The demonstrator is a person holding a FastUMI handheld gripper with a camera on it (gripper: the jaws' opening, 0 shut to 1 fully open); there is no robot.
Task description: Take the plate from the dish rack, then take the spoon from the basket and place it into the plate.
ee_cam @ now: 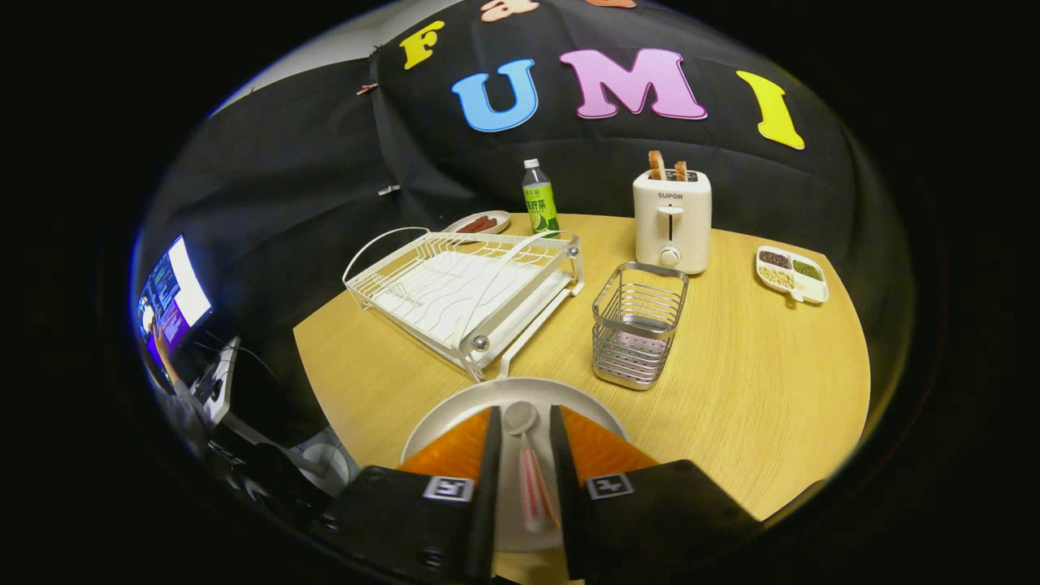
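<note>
The spoon is seen lying in the plate, long axis running straight along the finger direction: bowl pointed away from the gripper, toward the rack; handle pointed back toward the gripper body. The spoon is located in the gap between the two fingers. A clear gap is seen on each side of the handle, so no finger is pressed on it; the gripper is held parted, with nothing clamped.

The plate is set on the table, at the near edge, directly under the fingers, and is partly covered by them. Just beyond the plate, the rack is placed to the left and the wire basket to the right, near each other but apart. Behind the basket a toaster is stood upright with two slices in its slots. A bottle is stood behind the rack, with a small dish beside it. A divided tray is set well to the right of the toaster.
</note>
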